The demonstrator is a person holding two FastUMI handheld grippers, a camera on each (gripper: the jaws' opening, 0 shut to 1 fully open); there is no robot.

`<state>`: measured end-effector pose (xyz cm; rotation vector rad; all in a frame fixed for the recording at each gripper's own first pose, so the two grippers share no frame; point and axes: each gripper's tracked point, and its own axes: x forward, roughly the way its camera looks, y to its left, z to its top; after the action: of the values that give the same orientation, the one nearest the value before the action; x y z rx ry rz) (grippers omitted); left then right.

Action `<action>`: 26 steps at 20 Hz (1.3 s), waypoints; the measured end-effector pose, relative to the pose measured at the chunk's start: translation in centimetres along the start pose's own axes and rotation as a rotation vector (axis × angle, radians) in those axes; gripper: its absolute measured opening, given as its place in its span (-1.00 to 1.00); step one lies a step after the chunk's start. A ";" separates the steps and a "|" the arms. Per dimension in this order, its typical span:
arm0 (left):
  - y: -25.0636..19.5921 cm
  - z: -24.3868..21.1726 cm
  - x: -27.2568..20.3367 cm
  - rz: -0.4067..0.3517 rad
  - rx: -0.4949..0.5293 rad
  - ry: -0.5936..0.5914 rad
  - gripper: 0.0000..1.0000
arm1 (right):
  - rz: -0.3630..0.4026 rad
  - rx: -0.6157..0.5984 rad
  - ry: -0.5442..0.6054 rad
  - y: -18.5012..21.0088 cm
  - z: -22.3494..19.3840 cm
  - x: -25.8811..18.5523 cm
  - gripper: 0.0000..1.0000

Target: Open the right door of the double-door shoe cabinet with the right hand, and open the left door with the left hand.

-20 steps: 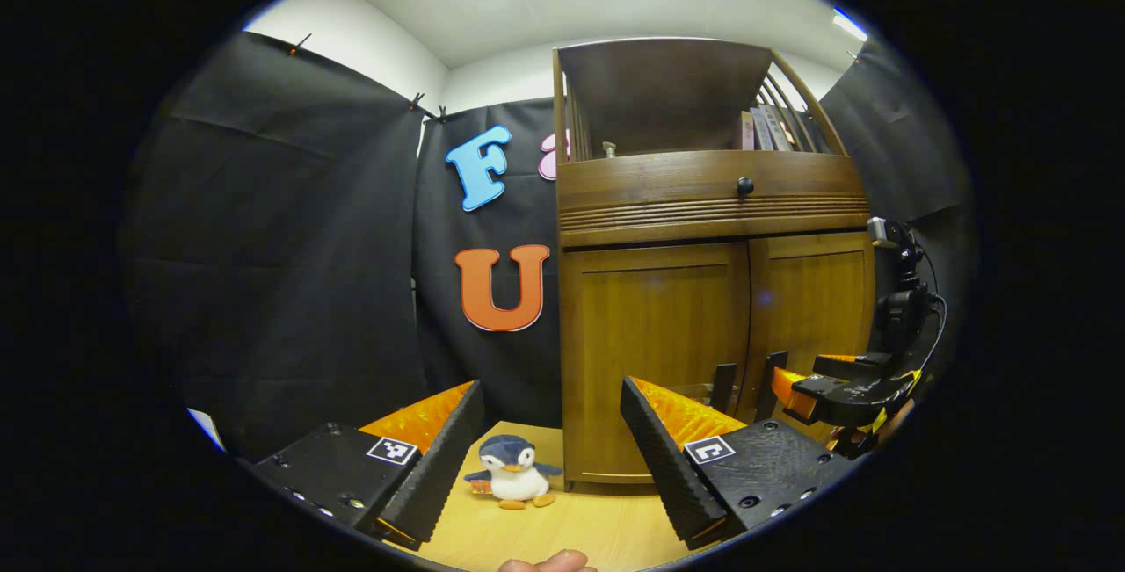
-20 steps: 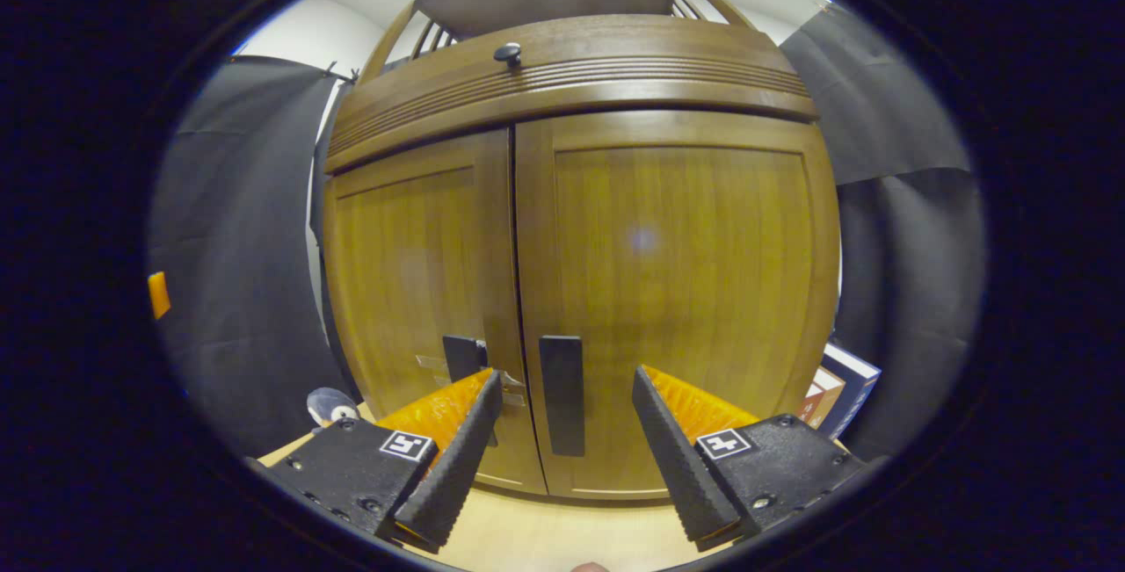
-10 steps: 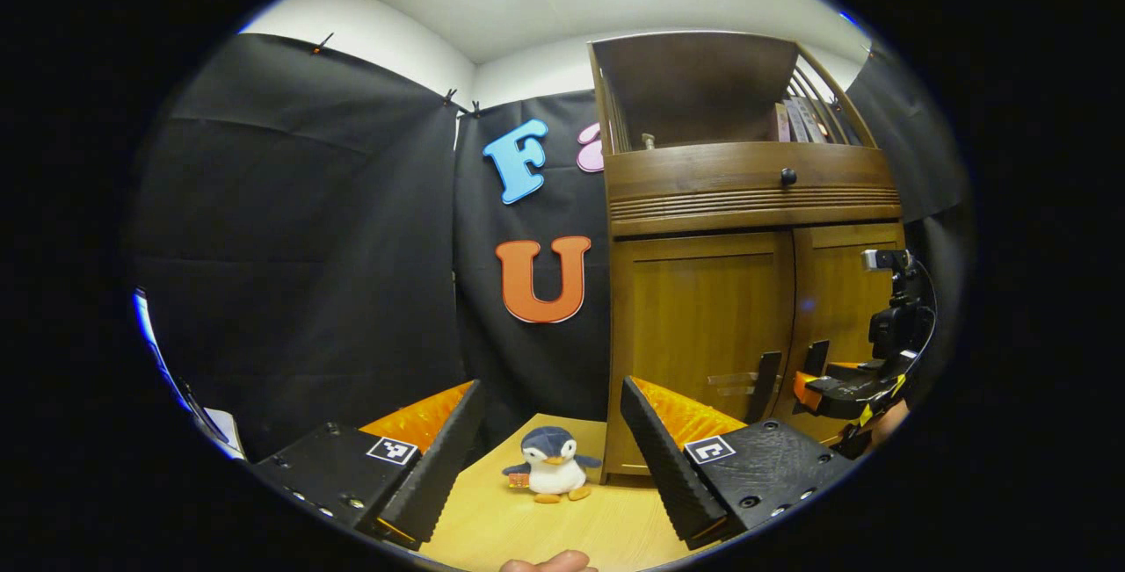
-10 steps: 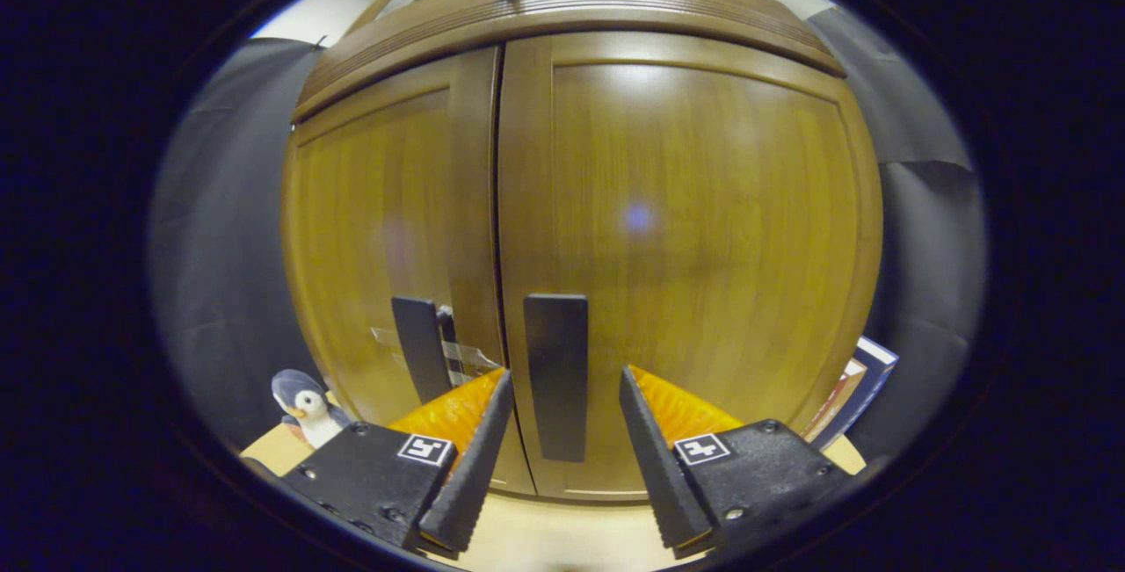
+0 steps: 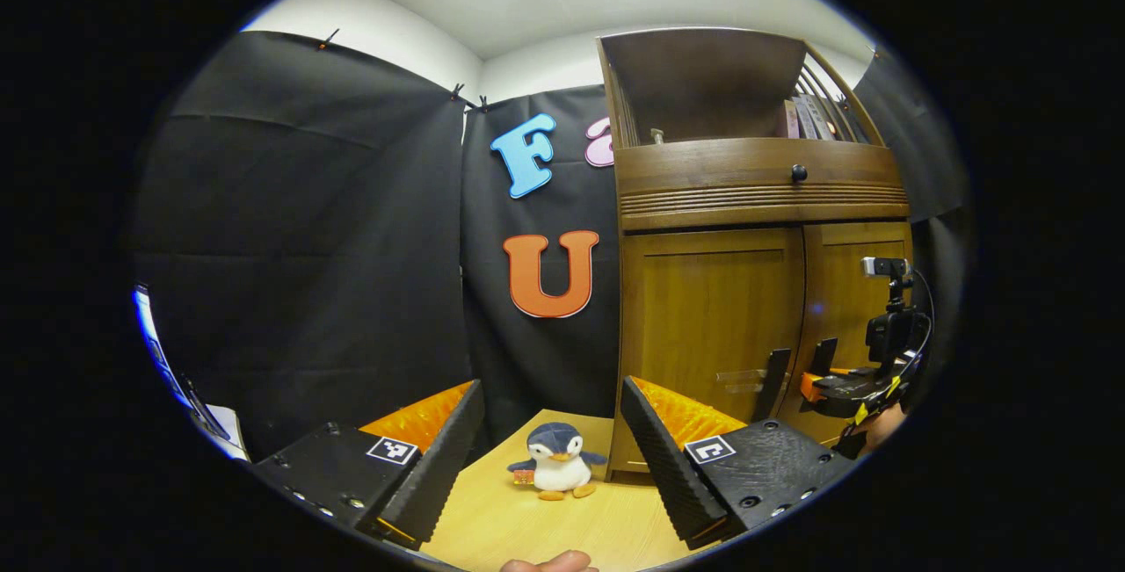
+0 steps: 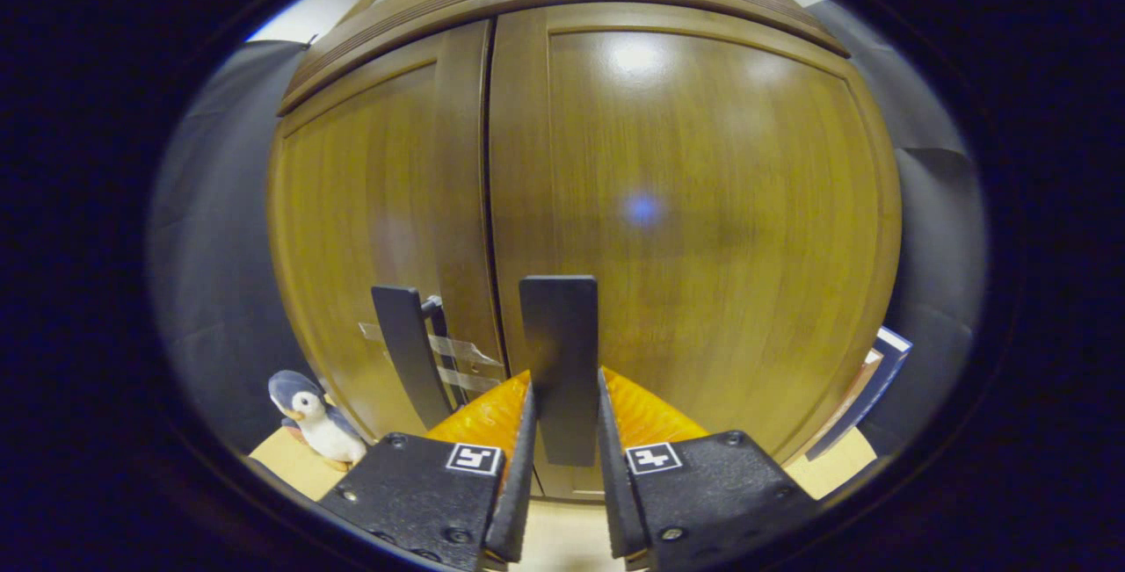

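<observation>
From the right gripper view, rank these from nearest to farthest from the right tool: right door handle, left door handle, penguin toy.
1. right door handle: between the fingers of the right tool, straight ahead.
2. left door handle: on the neighbouring door, just left of the tool.
3. penguin toy: far left on the tabletop, beside the cabinet's corner.

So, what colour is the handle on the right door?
Black; the handle against the brown right door shows best in the right gripper view.
</observation>
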<state>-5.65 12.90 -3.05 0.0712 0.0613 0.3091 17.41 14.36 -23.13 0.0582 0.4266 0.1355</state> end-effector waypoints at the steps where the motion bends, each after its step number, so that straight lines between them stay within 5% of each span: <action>1: 0.0 0.0 0.0 -0.003 0.001 0.002 0.89 | -0.004 -0.005 0.000 0.0 0.0 0.0 -0.26; 18: -1.3 -0.4 -0.7 -0.160 0.042 0.016 0.89 | 0.034 0.005 0.022 -0.7 -1.5 -6.1 -0.43; 26: -7.3 -0.8 0.6 -0.280 0.029 0.054 0.90 | 0.062 0.010 0.034 -2.0 -2.3 -10.4 -0.43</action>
<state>-2.94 6.17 -4.44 0.0817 0.1280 0.0302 7.26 10.94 -21.16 0.0790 0.4600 0.1959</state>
